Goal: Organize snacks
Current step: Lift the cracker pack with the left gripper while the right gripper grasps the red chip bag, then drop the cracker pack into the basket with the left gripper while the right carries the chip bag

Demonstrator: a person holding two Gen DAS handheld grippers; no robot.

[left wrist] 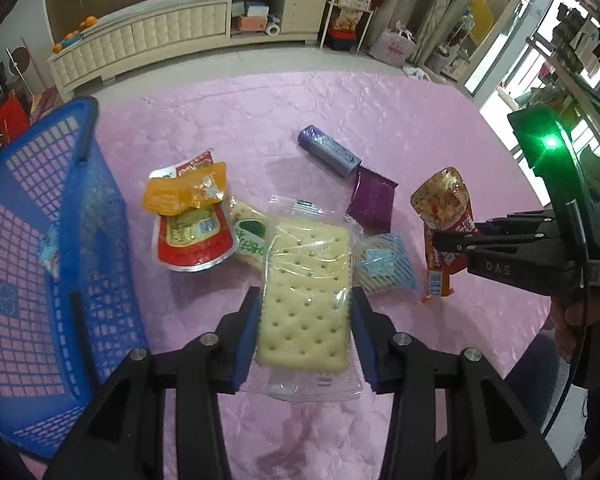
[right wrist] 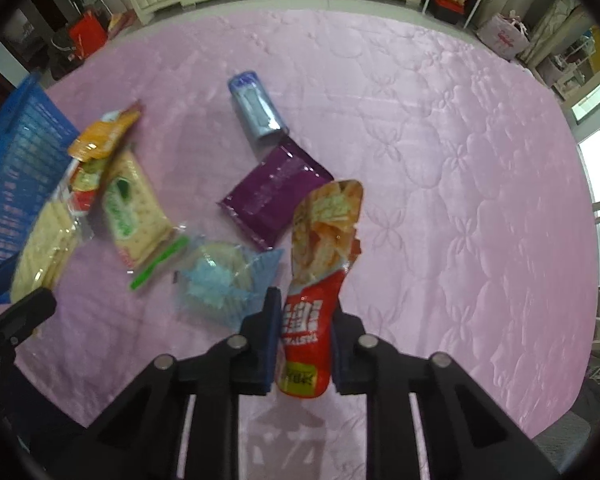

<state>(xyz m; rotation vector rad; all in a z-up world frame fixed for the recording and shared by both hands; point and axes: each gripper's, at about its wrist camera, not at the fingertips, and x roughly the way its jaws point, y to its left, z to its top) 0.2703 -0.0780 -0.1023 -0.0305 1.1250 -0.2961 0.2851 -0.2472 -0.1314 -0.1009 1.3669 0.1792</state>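
Observation:
My left gripper point(left wrist: 305, 320) is shut on a clear-wrapped cracker pack point(left wrist: 306, 296) and holds it above the pink table, right of the blue basket point(left wrist: 40, 272). My right gripper point(right wrist: 306, 328) is shut on a red snack pouch point(right wrist: 320, 280) held upright; it also shows in the left wrist view point(left wrist: 444, 228). On the table lie a purple packet point(right wrist: 274, 196), a blue-grey roll point(right wrist: 256, 108), a blue-wrapped biscuit point(right wrist: 224, 276), a green-label cracker pack point(right wrist: 134, 208), and an orange pouch point(left wrist: 184, 194) on a red-and-white pouch point(left wrist: 192, 236).
The pink quilted cloth point(right wrist: 440, 160) covers the round table, with bare cloth to the right. The basket point(right wrist: 16, 168) holds a small packet point(left wrist: 50, 248). A cream cabinet point(left wrist: 160, 36) stands across the floor beyond the table.

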